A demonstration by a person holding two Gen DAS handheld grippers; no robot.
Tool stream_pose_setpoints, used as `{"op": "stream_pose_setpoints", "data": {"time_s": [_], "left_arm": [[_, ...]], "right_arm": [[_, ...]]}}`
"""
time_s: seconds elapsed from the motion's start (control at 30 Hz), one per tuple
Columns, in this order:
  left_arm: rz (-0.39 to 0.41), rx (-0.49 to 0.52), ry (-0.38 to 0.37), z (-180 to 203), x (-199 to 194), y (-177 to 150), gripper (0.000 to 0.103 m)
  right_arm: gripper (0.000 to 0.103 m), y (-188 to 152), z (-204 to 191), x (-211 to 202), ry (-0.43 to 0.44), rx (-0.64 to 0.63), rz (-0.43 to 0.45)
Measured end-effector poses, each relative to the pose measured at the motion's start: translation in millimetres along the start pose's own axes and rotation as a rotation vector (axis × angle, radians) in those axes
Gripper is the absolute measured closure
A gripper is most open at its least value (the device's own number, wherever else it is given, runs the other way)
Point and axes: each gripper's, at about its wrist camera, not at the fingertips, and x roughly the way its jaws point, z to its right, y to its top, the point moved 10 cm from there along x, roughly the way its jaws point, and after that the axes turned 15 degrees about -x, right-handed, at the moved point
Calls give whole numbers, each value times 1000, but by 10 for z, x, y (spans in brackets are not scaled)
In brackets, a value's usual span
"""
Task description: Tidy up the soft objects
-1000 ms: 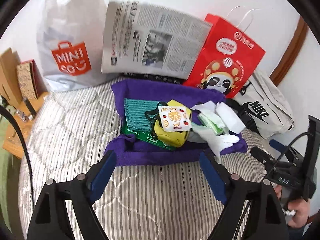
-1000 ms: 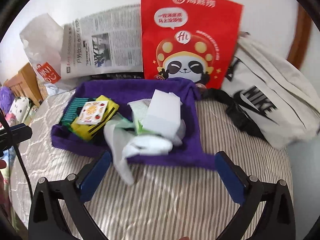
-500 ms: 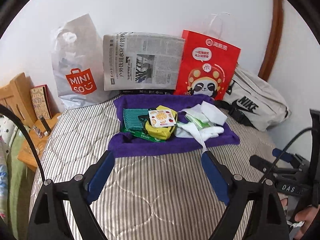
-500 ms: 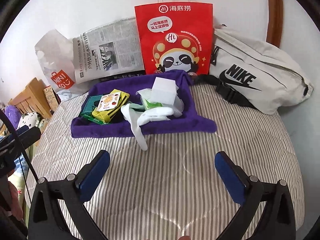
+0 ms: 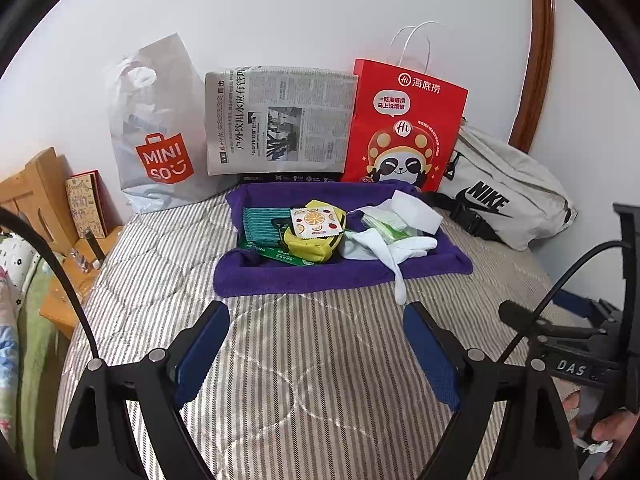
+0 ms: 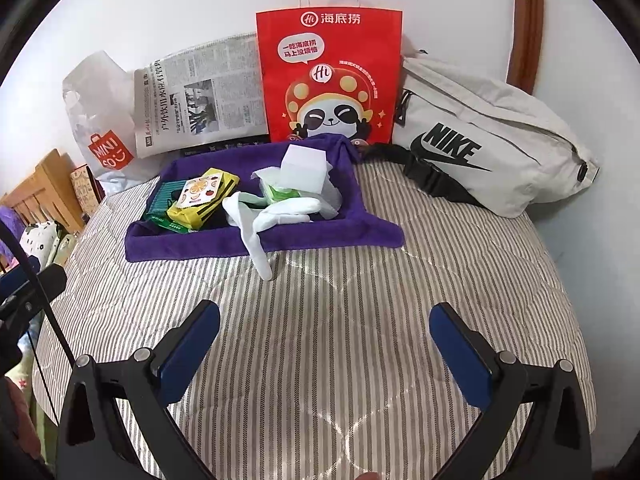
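The purple towel (image 5: 340, 276) lies spread on the striped bed (image 5: 304, 380) near the wall, its edges turned up like a shallow tray, and it holds the soft things in one heap. On its left side sits one teal ribbed cloth (image 5: 266, 226) over one green packet (image 5: 280, 256); beside these is one yellow pouch (image 5: 316, 242) with one fruit-printed sachet (image 5: 316, 222) on top. On the right side lie one white glove (image 6: 276, 216), one green-and-white wipes pack (image 5: 384, 224) and one white block (image 6: 304, 168). A finger of the glove hangs over the towel's near edge onto the bed.

Between that near edge and both grippers the bed is open striped quilt. Behind the towel four things lean along the wall: one Miniso bag (image 5: 160, 136), one newspaper (image 5: 280, 120), one red paper bag (image 6: 330, 76) and one Nike pouch (image 6: 488, 136), whose black strap reaches the towel's right rear corner. To the left the bed ends at a wooden side table (image 5: 60, 280).

The left gripper (image 5: 316, 344) hovers over the bare quilt, jaws wide apart with nothing between them. The right gripper (image 6: 324, 348) does likewise, jaws spread and empty, well short of the towel.
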Motion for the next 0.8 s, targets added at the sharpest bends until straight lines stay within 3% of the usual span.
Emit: {"op": "stream_pose_setpoints", "data": {"time_s": [0.8], "left_arm": [[-28, 1, 15, -41, -12, -76, 15]], "right_arm": [[0, -9, -100, -156, -8, -44, 22]]}}
